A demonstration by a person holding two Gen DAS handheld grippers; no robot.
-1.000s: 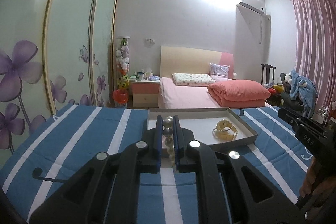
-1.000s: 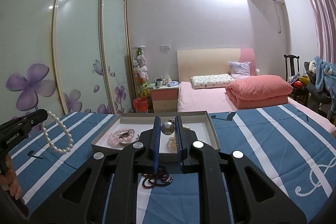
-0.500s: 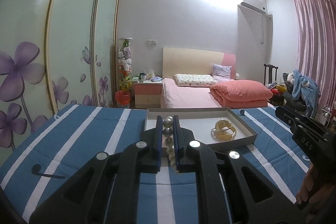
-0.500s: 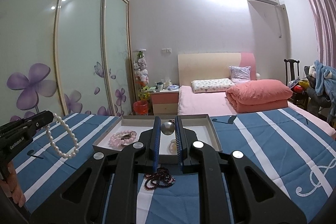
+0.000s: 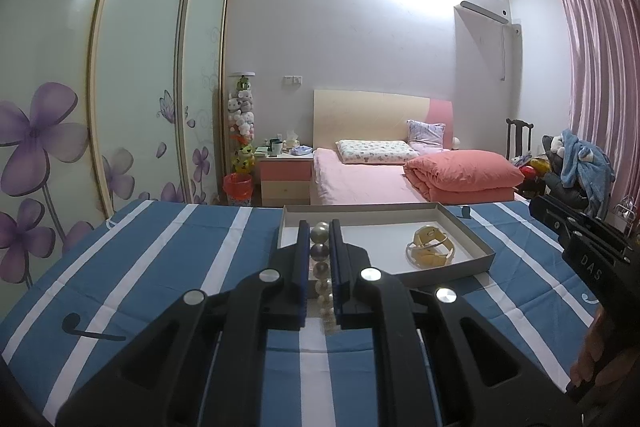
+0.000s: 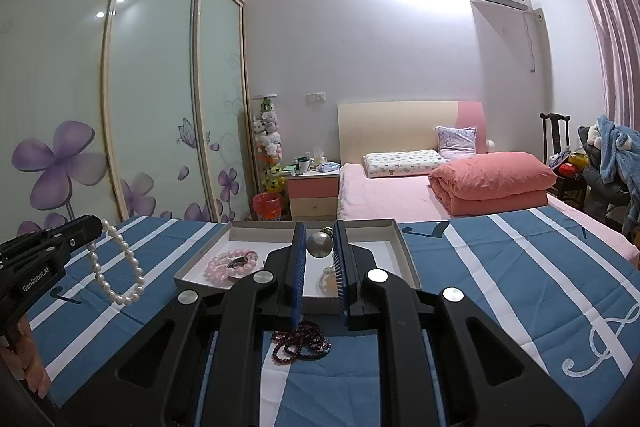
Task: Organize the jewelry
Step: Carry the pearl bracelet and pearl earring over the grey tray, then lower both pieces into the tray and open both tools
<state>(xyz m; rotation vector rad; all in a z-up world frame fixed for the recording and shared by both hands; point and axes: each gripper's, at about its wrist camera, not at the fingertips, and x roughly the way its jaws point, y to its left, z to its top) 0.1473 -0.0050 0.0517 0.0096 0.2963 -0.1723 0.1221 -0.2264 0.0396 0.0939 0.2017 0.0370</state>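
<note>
The task looks partly done. A shallow grey tray (image 6: 408, 259) sits on the blue striped cloth (image 6: 500, 267), and two pieces already lie in it: a pink bead bracelet (image 6: 230, 263) toward the left side and a yellow bangle (image 5: 430, 247) toward the right, well apart from each other. The left gripper (image 5: 320, 247) is clenched on a pearl strand (image 5: 322, 267) — from its own camera the beads run in a line between the two fingers, and from the right camera the same strand (image 6: 120, 267) hangs in a loop from the gripper tip, held above the cloth to the left of the tray and not yet over it. The right gripper (image 6: 320, 247) grips a silvery bead (image 6: 319, 244) between its fingers, above the near part of the tray; what that bead belongs to cannot be made out. Left to do, as far as can be judged: carry the pearls across and lay them in the bare middle of the tray, set down whatever the right one holds, and collect the dark red bead string (image 6: 302, 341) — it lies in a heap on the cloth just outside the tray's near wall, untouched.
</note>
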